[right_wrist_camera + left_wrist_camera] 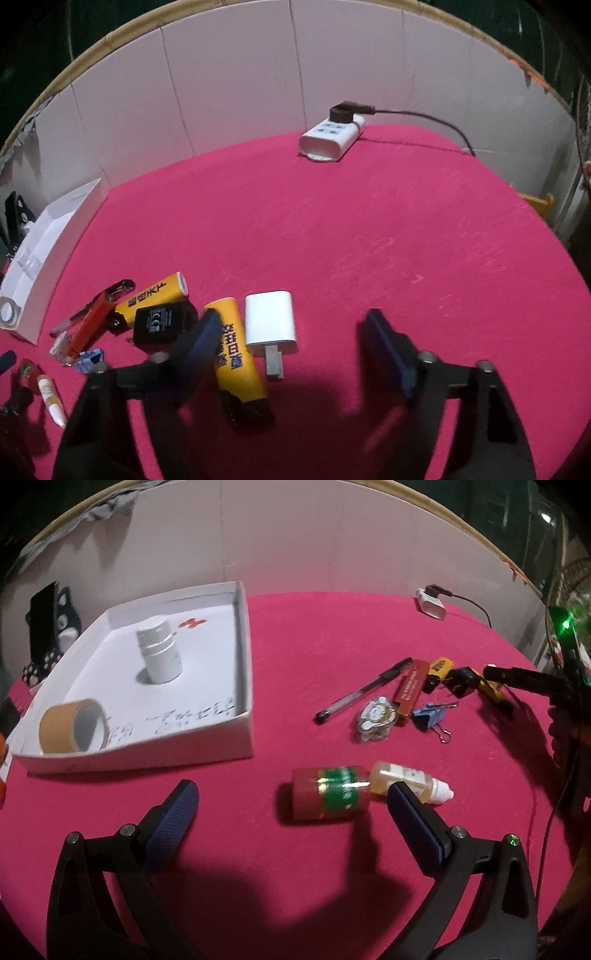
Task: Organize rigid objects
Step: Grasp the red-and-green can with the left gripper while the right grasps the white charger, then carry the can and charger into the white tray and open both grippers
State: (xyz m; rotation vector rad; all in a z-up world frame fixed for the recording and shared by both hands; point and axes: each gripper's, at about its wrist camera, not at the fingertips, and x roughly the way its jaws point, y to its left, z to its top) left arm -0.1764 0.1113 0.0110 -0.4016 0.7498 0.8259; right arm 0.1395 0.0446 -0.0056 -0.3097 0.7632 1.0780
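Observation:
My left gripper [291,795] is open just above the red cloth. A red bottle with a green label [325,794] lies on its side between the fingertips, nearer the right one, untouched. A yellowish dropper bottle [410,782] lies against it, by the right fingertip. My right gripper [293,325] is open and low over a white charger [271,321], which lies between its fingers with a gap on the right side. A yellow lighter [236,354] lies beside its left finger. The white box [243,657] holds a white pill bottle [160,653] and a tape roll [74,725].
Beside the charger lie a black adapter [162,319], a second yellow lighter [155,295] and a red lighter [92,321]. A pen [364,690], a charm [376,716] and a blue binder clip [428,716] lie nearby. A white power strip [332,136] with a cable sits at the back.

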